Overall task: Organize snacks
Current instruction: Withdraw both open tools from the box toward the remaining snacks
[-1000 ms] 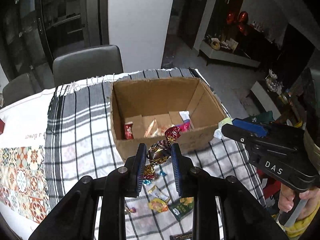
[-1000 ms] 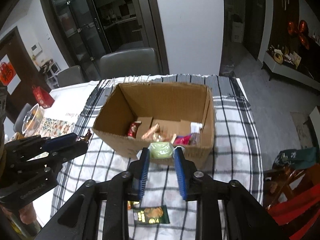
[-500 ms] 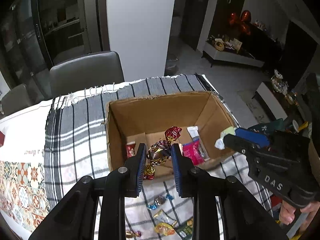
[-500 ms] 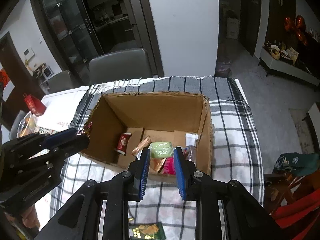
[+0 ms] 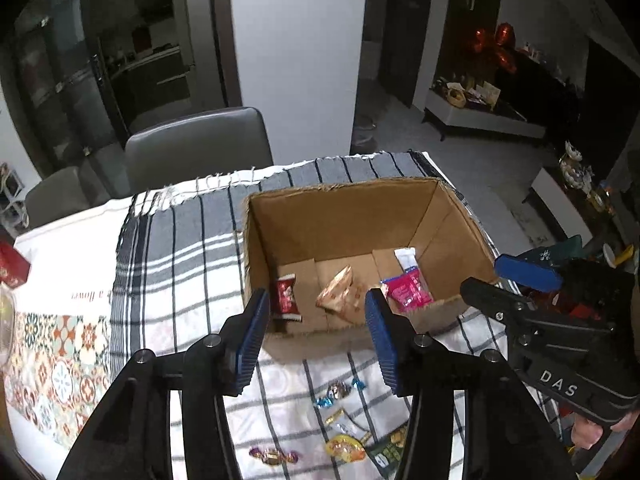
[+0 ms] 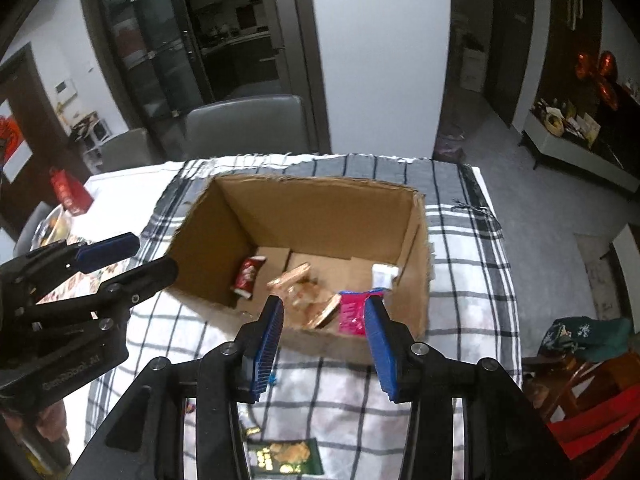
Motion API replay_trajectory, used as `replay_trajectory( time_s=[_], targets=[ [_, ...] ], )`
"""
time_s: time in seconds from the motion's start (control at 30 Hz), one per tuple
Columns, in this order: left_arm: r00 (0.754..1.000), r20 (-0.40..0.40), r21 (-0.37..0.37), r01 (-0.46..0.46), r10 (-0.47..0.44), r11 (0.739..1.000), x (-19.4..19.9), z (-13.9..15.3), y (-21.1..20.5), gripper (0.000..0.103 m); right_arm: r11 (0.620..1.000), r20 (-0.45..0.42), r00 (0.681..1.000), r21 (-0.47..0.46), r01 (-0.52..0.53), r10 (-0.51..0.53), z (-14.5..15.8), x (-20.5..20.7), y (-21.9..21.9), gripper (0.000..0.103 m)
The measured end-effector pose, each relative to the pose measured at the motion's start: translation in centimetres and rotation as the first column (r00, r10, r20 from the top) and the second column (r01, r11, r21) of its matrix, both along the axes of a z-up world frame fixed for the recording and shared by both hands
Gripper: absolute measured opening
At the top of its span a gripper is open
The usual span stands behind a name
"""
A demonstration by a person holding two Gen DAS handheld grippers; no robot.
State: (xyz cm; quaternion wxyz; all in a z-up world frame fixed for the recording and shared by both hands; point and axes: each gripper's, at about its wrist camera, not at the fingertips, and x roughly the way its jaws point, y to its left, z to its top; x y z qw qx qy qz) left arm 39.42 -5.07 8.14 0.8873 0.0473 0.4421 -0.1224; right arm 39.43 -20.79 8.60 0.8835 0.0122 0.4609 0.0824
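Note:
An open cardboard box (image 5: 344,212) (image 6: 320,208) stands on the checked tablecloth. Inside lie a red packet (image 5: 285,296) (image 6: 248,274), tan snack packs (image 5: 336,294) (image 6: 304,296), a pink packet (image 5: 406,290) (image 6: 352,312) and a white sachet (image 5: 406,258) (image 6: 383,274). My left gripper (image 5: 318,338) (image 6: 128,258) is open and empty above the box's near wall. My right gripper (image 6: 324,338) (image 5: 508,284) is open and empty above the box's near right corner. Loose wrapped candies (image 5: 340,390) and a green packet (image 6: 286,456) lie on the cloth in front of the box.
Grey chairs (image 5: 200,144) stand behind the table. A patterned mat (image 5: 52,360) and a red box (image 5: 12,268) lie at the left; a glass bowl (image 6: 54,224) sits at the table's left edge. The table's right edge drops to red items (image 6: 592,408).
Both grippers moved forward over the box and opened. The foil candies left my left gripper and the green snack left my right gripper; neither shows clearly in the box now.

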Motion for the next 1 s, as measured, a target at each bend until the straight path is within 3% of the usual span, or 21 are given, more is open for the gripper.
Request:
replay_trajectory(
  time_s=[0.43, 1.0],
  targets=[
    [1.000, 0.006, -0.026, -0.005, 0.005, 1.000, -5.5, 0.5, 3.0, 0.049, 0.993, -0.012, 0.993, 0.012, -0.117, 0.117, 0.0, -4.9, 3.5, 0.043],
    [0.994, -0.101, -0.029, -0.043, 0.040, 0.999, -9.6, -4.2, 7.2, 0.048, 0.975, -0.123, 0.968, 0.050, -0.215, 0.219, -4.6, -7.6, 8.3, 0.043]
  ],
)
